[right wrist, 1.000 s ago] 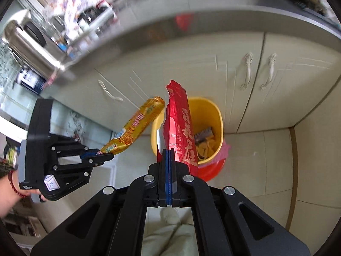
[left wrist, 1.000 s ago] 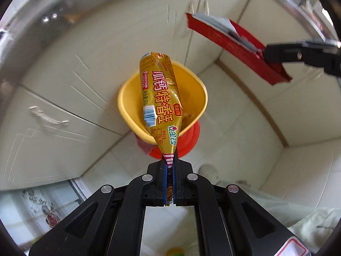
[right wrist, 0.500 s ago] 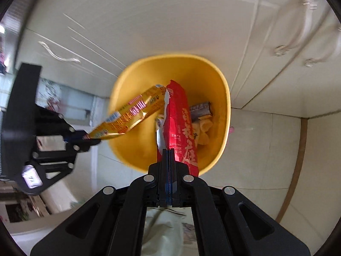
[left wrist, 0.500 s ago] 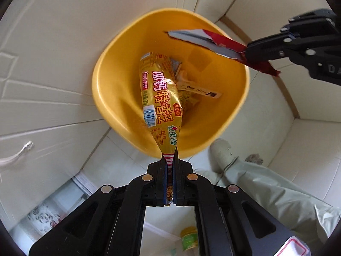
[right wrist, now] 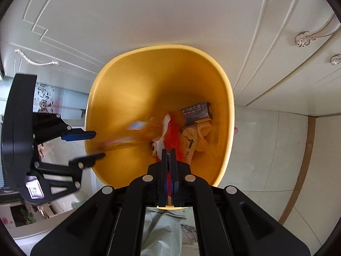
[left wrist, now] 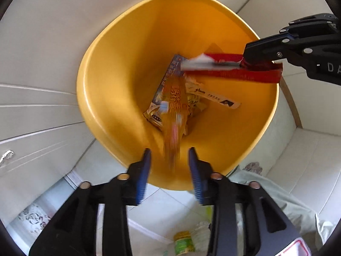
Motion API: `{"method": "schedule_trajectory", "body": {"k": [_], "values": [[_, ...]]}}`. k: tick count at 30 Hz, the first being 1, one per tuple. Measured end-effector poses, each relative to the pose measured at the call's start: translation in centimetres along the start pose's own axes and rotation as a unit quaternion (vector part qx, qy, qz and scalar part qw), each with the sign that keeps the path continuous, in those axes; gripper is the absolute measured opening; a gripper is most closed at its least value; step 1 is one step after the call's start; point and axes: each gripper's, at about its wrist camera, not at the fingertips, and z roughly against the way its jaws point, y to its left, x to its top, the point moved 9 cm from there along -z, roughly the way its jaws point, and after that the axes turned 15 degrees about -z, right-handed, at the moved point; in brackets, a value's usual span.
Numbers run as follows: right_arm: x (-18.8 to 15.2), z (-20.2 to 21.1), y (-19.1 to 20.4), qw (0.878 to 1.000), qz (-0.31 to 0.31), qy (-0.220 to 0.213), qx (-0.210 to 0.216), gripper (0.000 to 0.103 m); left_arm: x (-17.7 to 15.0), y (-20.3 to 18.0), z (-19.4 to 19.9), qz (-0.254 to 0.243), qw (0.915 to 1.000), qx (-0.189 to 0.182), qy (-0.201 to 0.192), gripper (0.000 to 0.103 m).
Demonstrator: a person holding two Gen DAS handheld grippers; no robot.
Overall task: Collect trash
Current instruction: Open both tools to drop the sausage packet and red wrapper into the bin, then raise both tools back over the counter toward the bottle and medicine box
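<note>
Listing what we see: left tool [left wrist: 169, 160] opening, its yellow wrapper [left wrist: 173, 115] loose between the jaws, blurred inside the yellow bin [left wrist: 96, 98]; right tool [right wrist: 168, 152] opening around red wrapper [left wrist: 238, 72] over the bin.

L gripper [left wrist: 169, 160] jaws opening; R gripper [right wrist: 168, 155] likewise, prob.

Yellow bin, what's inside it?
Inside the yellow bin: a blue box, pale wrappers, and a falling golden wrapper. The bin's bottom is hidden beneath them.
</note>
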Motion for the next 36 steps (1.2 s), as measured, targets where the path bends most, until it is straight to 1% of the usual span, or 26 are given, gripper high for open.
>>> {"method": "schedule_trajectory", "body": {"k": [1,2,3,5,10,15,16,17,21,22,24,25,28,30,33,34,36], "values": [[0.0,0.2,-0.1,1.0,-0.004,-0.003,0.006,0.017,0.1,0.0,0.1,0.004,1.0,0.0,-0.003,0.052],[0.0,0.4,0.0,1.0,-0.008,-0.007,0.01,0.03,0.2,0.0,0.3,0.009,0.9999,0.003,-0.008,0.056],[0.0,0.7,-0.1,1.0,-0.011,-0.012,0.013,0.033,0.3,0.1,0.6,0.016,0.9997,0.008,-0.017,0.059],[0.0,1.2,-0.3,0.999,-0.017,-0.022,0.019,0.034,0.5,0.0,0.8,0.028,0.9992,0.0,-0.027,0.06],[-0.4,2.3,-0.4,0.998,-0.034,-0.038,0.03,0.034,0.4,0.2,2.1,0.053,0.9975,-0.001,-0.047,0.06],[-1.3,4.8,-0.2,0.997,-0.037,-0.055,0.039,0.034,-0.5,-0.6,3.3,0.073,0.9953,-0.003,-0.064,0.06],[-0.7,5.2,0.4,0.997,-0.038,-0.057,0.04,0.034,-0.9,-0.9,3.9,0.077,0.9946,-0.001,-0.069,0.06],[-1.0,6.0,0.5,0.997,-0.036,-0.064,0.038,0.034,-1.1,-0.5,5.0,0.079,0.9942,0.001,-0.072,0.06],[-2.0,9.6,1.0,0.995,-0.028,-0.089,0.033,0.034,-2.7,-1.1,8.7,0.104,0.9896,0.01,-0.099,0.06],[-2.4,11.1,1.3,0.994,-0.023,-0.102,0.023,0.034,-3.1,-1.1,9.6,0.109,0.9884,0.014,-0.105,0.06],[-2.8,13.5,1.7,0.992,-0.014,-0.127,0.01,0.034,-4.0,-1.6,12.3,0.128,0.9836,0.019,-0.125,0.06],[-3.0,14.5,1.9,0.991,-0.01,-0.136,0.002,0.034,-4.0,-2.3,13.0,0.136,0.9814,0.023,-0.133,0.061],[-4.1,18.6,3.1,0.985,0.004,-0.171,-0.003,0.034,-5.1,-3.0,16.9,0.16,0.9731,0.037,-0.161,0.062],[-4.8,21.1,3.9,0.982,0.011,-0.19,-0.001,0.034,-5.7,-3.4,20.0,0.179,0.9655,0.047,-0.183,0.062],[-5.7,25.0,5.1,0.975,0.016,-0.219,0.014,0.035,-6.1,-3.5,23.3,0.197,0.9559,0.06,-0.209,0.063],[-5.8,25.8,5.4,0.974,0.016,-0.226,0.018,0.035,-6.2,-3.6,24.6,0.205,0.9518,0.069,-0.218,0.064],[-6.2,27.3,5.9,0.97,0.016,-0.24,0.027,0.035,-6.0,-3.5,26.4,0.217,0.9446,0.075,-0.235,0.064]]}}
